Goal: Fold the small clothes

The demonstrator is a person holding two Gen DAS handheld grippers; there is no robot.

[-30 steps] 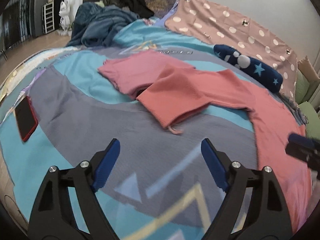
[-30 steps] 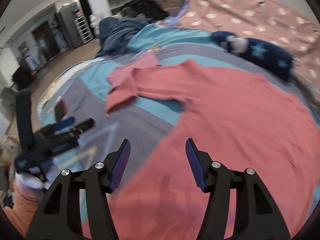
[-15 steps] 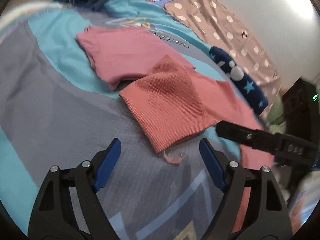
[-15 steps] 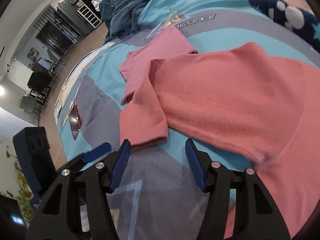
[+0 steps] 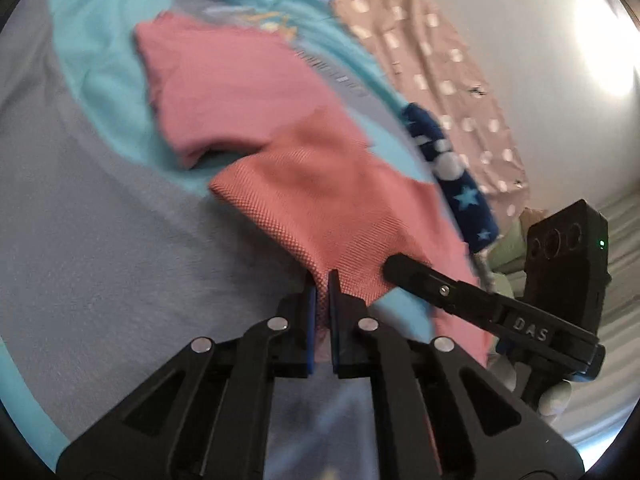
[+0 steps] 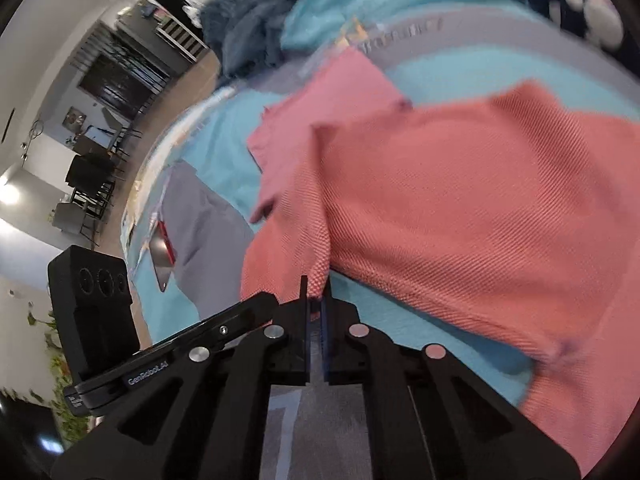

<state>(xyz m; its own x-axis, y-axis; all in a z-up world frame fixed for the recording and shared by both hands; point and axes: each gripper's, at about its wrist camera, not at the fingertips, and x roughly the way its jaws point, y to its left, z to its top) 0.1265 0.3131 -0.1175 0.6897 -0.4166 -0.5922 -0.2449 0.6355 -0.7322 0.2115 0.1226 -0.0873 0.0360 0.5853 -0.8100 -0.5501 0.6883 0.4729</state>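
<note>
While a bedspread (image 5: 92, 248) of grey and turquoise patches fills most of both views, a coral ribbed shirt (image 5: 328, 200) lies spread across its middle, reaching away to the right. Partly under the shirt's far left edge sits a smaller pink garment (image 5: 224, 88), flat on the spread. Along the far right side runs a dusty-pink cloth with pale dots (image 5: 436, 64), and just near of it lies a navy roll with white dots and blue stars (image 5: 456, 176). A heap of dark blue fabric (image 6: 252, 36) is bunched at the far left corner of the bed, and a red-edged phone (image 6: 162, 254) rests on the spread to the left.

At the near edge of the shirt, the left gripper (image 5: 322, 280) is clamped on the sleeve's hem, cloth pinched between its blue pads (image 5: 311, 320). Just beside it, the right gripper (image 6: 316, 292) is likewise closed on the shirt's near edge where the sleeve meets the body, fabric caught between its fingers. Each gripper shows in the other's view, close alongside.
</note>
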